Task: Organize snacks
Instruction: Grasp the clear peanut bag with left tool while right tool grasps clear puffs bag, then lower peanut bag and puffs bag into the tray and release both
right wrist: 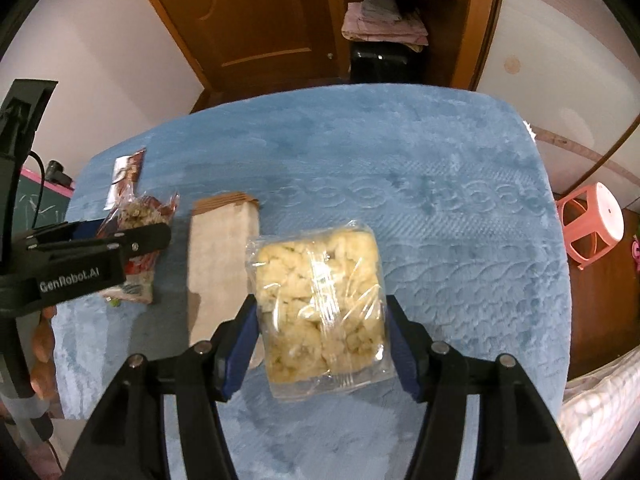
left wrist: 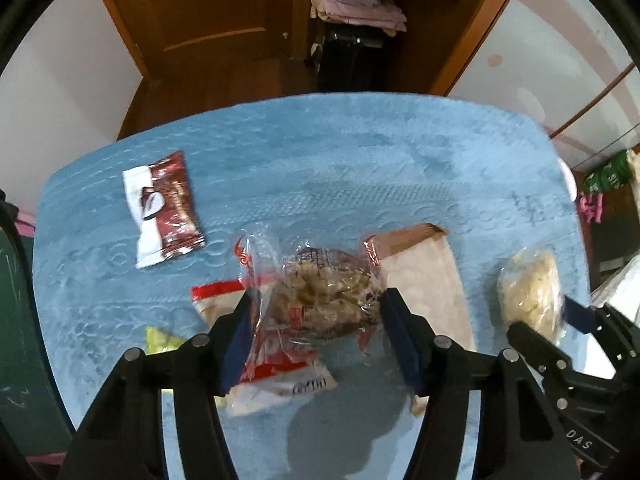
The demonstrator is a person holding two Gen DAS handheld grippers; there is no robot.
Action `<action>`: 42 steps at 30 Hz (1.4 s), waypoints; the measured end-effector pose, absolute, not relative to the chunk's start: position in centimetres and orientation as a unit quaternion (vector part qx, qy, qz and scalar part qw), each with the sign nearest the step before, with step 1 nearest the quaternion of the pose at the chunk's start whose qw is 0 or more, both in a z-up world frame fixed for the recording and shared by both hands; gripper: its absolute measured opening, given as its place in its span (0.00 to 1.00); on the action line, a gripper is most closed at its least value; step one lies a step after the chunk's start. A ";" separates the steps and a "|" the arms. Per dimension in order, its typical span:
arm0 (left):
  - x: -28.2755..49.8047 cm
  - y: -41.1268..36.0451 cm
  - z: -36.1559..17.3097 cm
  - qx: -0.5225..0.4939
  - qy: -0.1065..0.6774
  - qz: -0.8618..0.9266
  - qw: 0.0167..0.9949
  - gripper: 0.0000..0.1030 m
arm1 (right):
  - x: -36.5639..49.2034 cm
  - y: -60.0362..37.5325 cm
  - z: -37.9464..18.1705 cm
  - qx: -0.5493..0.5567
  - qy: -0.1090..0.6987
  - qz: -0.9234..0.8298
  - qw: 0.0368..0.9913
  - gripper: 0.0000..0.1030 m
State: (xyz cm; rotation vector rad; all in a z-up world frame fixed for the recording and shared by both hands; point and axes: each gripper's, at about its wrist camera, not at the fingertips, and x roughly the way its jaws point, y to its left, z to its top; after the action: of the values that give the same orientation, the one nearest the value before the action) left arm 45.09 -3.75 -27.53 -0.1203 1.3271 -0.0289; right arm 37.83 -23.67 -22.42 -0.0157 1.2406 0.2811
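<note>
I have the left gripper [left wrist: 316,312] clamped on a clear packet of brown nut snack [left wrist: 324,292], fingers pressed against both sides, packet lifted off the blue cloth [left wrist: 360,152] with its shadow below at 6 o'clock. Under it lie a red-and-white packet [left wrist: 276,380] and a yellow-green scrap [left wrist: 160,340] at about 8 o'clock. A maroon-and-white wrapper [left wrist: 164,208] sits flat on the cloth at 10 o'clock, well apart from the rest. A brown paper bag [left wrist: 428,280] lies flat at 3 o'clock of the nut packet, just beside it. My right gripper [right wrist: 320,332] grips a clear bag of pale puffed snack [right wrist: 320,308], blue pads [right wrist: 242,340] tight on its left and right edges, bag held above the cloth near centre. From the right wrist view the paper bag is at 9 o'clock of the puffed bag, its edge partly behind it; I cannot tell whether they touch. The left gripper shows further out at 9 o'clock. Past the table at 12 o'clock stand a wooden door [right wrist: 248,16] and a shelf with folded pink linen [right wrist: 384,20]; a pink stool [right wrist: 592,224] sits at 3 o'clock.
</note>
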 end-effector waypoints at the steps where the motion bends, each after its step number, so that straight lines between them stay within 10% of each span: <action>1: 44.6 -3.4 -26.7 -0.062 0.610 -0.015 0.790 0.58 | 37.3 -23.6 -21.9 -0.007 0.576 0.134 0.806 0.59; 24: 19.7 -0.3 -3.0 -0.087 0.496 -0.059 0.862 0.58 | 18.1 -23.0 -3.5 -0.004 0.461 0.233 0.856 0.59; 42: 0.8 -1.3 -9.4 -0.090 0.508 0.024 0.856 0.60 | 2.9 -23.1 -4.6 0.011 0.470 0.260 0.843 0.59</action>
State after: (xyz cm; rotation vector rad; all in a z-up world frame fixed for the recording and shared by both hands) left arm 0.82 -1.25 -9.43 -0.1882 1.0682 0.0498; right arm 2.90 -23.05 -4.57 0.0243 0.9918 0.5496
